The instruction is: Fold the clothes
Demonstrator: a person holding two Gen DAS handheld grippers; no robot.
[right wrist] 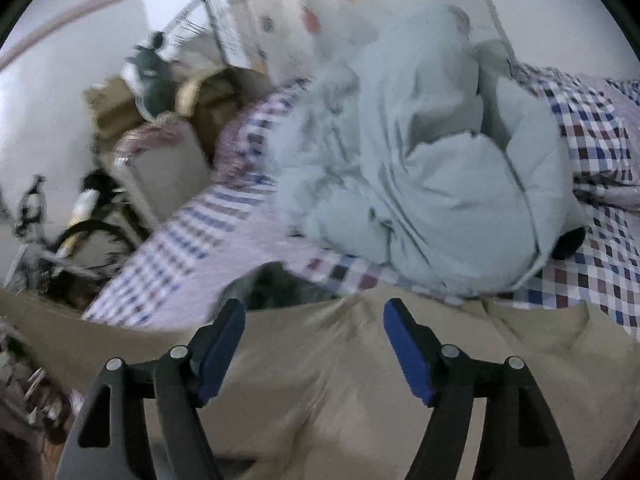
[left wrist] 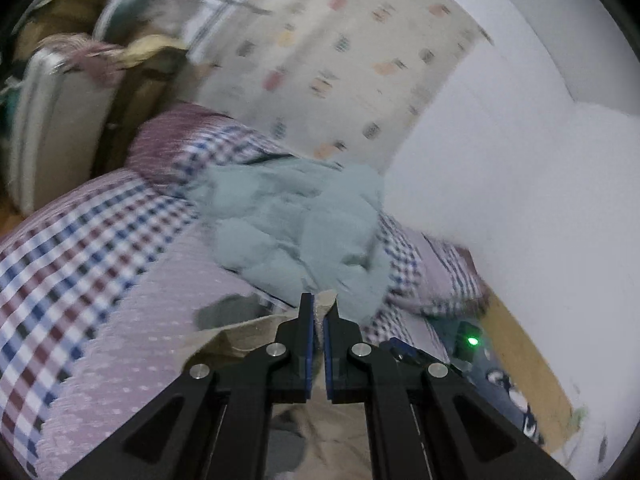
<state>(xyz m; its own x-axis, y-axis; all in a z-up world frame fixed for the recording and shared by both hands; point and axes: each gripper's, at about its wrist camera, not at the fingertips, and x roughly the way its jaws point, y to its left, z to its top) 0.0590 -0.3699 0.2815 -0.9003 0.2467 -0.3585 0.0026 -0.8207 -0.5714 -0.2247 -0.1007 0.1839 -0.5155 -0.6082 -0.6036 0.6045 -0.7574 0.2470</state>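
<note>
On the checked bedspread [left wrist: 80, 240] a beige garment [right wrist: 320, 380] is spread close under both tools, with a crumpled pale green quilt [right wrist: 420, 160] heaped just beyond it. A pinch of the beige cloth [left wrist: 326, 300] is clamped by the left gripper [left wrist: 319, 308], whose blue pads are drawn almost together with only a thin sliver of fabric showing between them; the rest of the garment hangs or trails below that grip. The right gripper [right wrist: 314, 308] is held wide apart above the flat part of the garment, and nothing is seen between its fingers [right wrist: 404, 344]; whether the tips brush the cloth cannot be told through the blur. The step in hand is judged to be the taking of a second hold so that the garment can be drawn out and doubled over. It would be done well if an edge or corner opposite the left grip were sought, rather than the middle of the panel, so that a single layer is caught and the cloth is pulled taut between the two tools. The quilt should be kept clear of the bite, since it lies touching the garment's far edge. The fold is not yet made, and the garment looks rumpled rather than squared.
</note>
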